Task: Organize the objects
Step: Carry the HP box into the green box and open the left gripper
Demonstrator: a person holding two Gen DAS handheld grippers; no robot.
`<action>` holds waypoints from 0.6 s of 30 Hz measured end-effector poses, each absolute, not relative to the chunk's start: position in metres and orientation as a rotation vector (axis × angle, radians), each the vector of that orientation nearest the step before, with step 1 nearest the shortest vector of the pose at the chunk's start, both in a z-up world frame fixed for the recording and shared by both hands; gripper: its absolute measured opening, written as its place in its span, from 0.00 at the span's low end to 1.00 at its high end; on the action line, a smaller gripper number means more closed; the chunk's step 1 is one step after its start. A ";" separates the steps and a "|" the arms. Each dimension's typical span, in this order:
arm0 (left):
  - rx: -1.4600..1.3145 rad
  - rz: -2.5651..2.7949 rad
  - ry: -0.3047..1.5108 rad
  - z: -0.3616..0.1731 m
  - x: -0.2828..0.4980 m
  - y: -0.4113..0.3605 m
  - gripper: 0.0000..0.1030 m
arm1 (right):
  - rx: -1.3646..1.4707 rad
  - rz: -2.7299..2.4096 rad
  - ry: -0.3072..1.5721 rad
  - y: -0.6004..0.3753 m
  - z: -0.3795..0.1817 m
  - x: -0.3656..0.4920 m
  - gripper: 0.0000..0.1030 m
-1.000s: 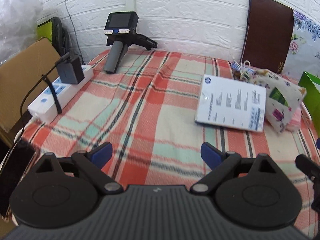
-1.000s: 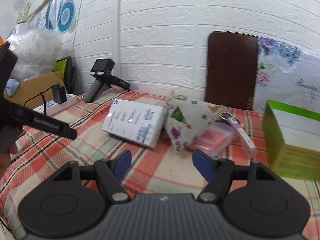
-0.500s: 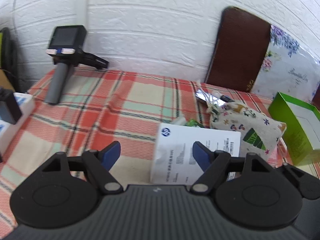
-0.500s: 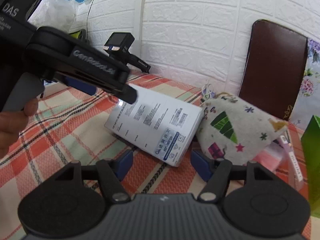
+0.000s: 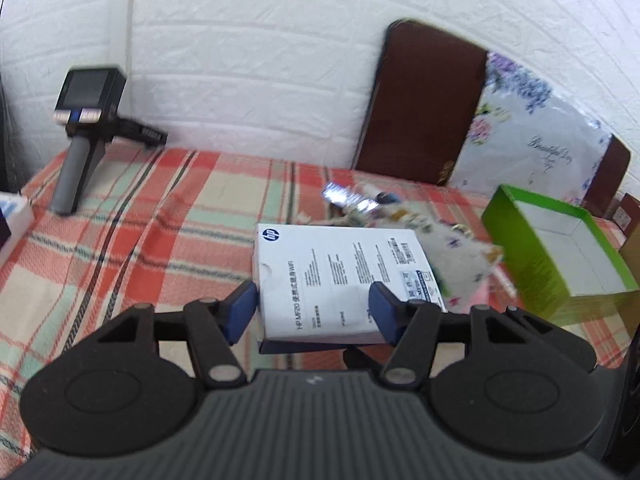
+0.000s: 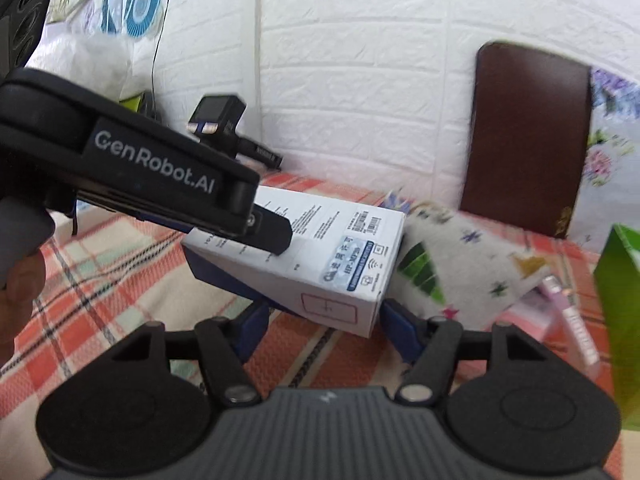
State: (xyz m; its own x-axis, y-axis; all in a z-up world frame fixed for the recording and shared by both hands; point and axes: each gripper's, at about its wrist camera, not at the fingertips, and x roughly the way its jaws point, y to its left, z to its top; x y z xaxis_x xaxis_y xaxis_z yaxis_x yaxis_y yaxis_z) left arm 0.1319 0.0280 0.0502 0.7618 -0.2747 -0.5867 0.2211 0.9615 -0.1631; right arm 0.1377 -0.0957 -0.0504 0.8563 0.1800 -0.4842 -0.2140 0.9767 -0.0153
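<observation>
white box [image 5: 340, 276] now sits between left gripper [image 5: 312, 308] open fingers, not clamped yet; right gripper [image 6: 324, 328] open too, closing in on the near corner.

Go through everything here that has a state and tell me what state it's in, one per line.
White HP box: sealed, one end raised off the plaid cloth, between both grippers' fingers.
Green box: open-topped, looks empty.
Left gripper: open around the HP box.
Right gripper: open at the box's near corner.
Printed fabric pouch: lying slumped beside the HP box.
Spare handheld gripper: propped on its handle.
</observation>
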 end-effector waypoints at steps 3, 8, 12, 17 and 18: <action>-0.055 -0.299 0.604 0.067 0.124 0.005 0.61 | -0.078 0.157 0.443 -0.110 -0.036 0.124 0.62; -0.018 -0.384 0.549 0.085 0.114 -0.049 0.61 | -0.055 0.058 0.379 -0.156 -0.021 0.108 0.62; -0.003 -0.469 0.541 0.085 0.120 -0.103 0.62 | -0.047 -0.047 0.364 -0.196 -0.019 0.100 0.62; 0.009 -0.569 0.562 0.078 0.133 -0.173 0.62 | -0.039 -0.170 0.375 -0.255 -0.023 0.084 0.62; 0.013 -0.584 0.566 0.075 0.135 -0.185 0.62 | -0.032 -0.191 0.380 -0.267 -0.026 0.081 0.62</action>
State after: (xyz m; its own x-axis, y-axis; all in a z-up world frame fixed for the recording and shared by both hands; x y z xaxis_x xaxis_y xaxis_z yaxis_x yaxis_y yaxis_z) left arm 0.1353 -0.1851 0.0750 0.6873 -0.5181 -0.5090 0.5249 0.8387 -0.1450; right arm 0.0808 -0.2669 -0.0258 0.9110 -0.1908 -0.3656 0.1789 0.9816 -0.0665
